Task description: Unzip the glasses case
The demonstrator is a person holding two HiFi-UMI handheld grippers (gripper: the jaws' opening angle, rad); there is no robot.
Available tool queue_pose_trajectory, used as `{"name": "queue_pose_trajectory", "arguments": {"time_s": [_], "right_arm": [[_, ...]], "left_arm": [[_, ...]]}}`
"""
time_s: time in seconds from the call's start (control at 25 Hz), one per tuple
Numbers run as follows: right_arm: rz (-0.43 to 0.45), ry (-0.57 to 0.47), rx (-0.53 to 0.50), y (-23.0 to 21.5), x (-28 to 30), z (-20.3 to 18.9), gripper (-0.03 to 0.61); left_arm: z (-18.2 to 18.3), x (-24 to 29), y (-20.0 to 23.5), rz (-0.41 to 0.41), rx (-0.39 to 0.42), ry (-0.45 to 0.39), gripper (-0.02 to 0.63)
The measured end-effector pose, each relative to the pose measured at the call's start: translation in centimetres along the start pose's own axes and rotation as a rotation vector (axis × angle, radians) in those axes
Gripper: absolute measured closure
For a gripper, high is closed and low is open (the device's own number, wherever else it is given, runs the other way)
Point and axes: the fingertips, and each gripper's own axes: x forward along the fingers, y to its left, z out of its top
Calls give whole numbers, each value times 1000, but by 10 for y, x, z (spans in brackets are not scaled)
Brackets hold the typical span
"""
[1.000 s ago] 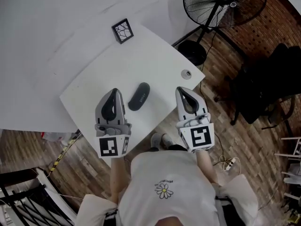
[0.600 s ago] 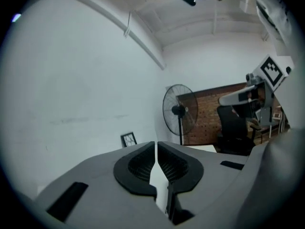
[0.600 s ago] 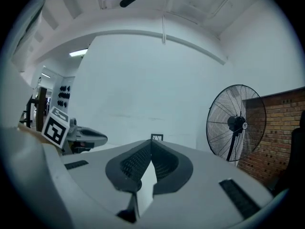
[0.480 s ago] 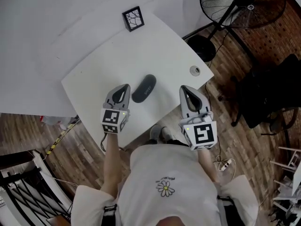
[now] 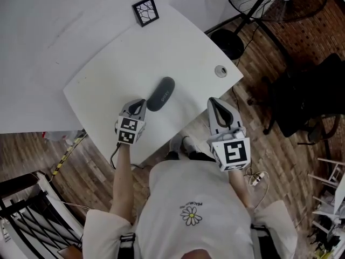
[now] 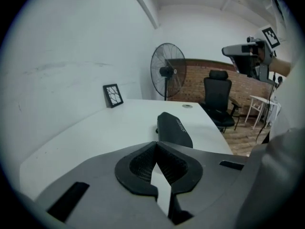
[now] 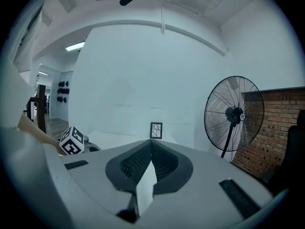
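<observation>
Left gripper (image 5: pixel 141 102) (image 6: pixel 156 143) rests low over the near edge of the white table (image 5: pixel 108 74), jaws closed tip to tip with nothing between them. Glasses case (image 5: pixel 160 94) (image 6: pixel 174 129) lies flat on the table just ahead of these tips and slightly to their right. Contact between tips and case cannot be confirmed. Right gripper (image 5: pixel 214 100) (image 7: pixel 151 141) is also closed and empty. It is positioned at the table edge, well to the right of the case. The case does not appear in the right gripper view.
</observation>
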Motion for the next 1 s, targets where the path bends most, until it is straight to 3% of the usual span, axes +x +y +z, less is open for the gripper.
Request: {"name": "queue_pose_trajectory", "arguments": {"time_s": [0.12, 0.36, 1.0], "right_arm": [[14, -4, -7, 2, 0, -2, 577], [24, 11, -14, 5, 1, -9, 577], [-6, 38, -9, 1, -9, -20, 577]], "left_arm": [[-15, 4, -12, -19, 84, 69, 600], [-32, 9, -43, -82, 117, 121, 600], [-11, 37, -122, -231, 127, 81, 600]]}}
